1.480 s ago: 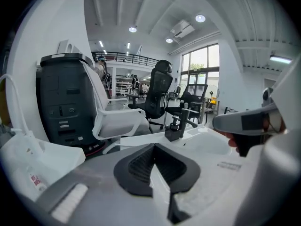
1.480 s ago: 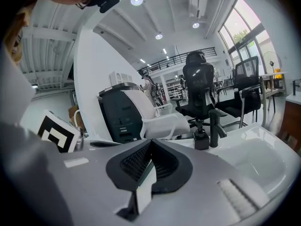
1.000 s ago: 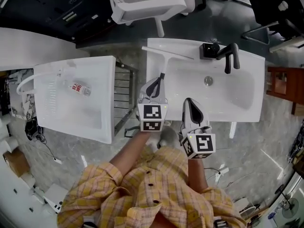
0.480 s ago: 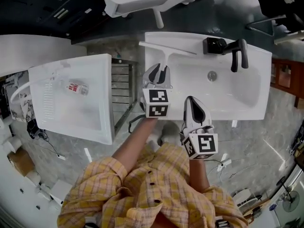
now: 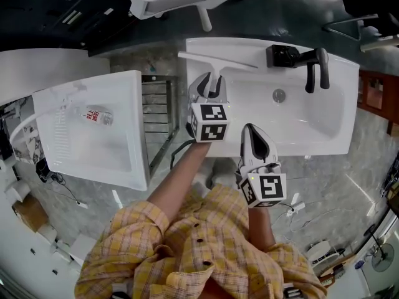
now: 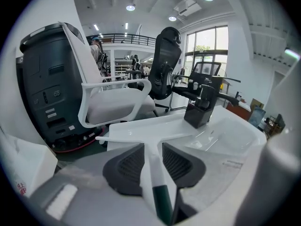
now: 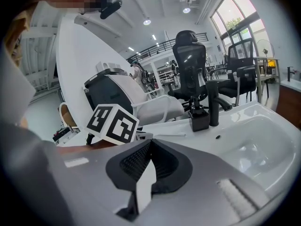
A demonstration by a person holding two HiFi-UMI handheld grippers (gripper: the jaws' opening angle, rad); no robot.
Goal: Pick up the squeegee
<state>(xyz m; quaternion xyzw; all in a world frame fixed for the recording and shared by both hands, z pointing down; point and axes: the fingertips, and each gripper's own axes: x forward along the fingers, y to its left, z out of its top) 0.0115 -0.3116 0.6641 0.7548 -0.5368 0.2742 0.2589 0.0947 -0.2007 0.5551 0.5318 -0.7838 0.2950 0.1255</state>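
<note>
The white T-shaped squeegee with a dark green handle (image 6: 151, 166) lay at the far left corner of the white washbasin (image 5: 324, 129), blade along the far rim, handle pointing back toward you. Your left gripper (image 5: 210, 85) was nearer. Its jaws had just been opening and straddled the handle, pads clear. Your right gripper (image 5: 253, 136) hung closed and empty, nearer you.

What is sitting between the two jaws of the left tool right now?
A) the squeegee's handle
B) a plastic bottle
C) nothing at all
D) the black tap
A: in the left gripper view, the handle of the squeegee runs between the jaws of the left tool. The jaws have just been opening and stand apart without pressing on it.
</note>
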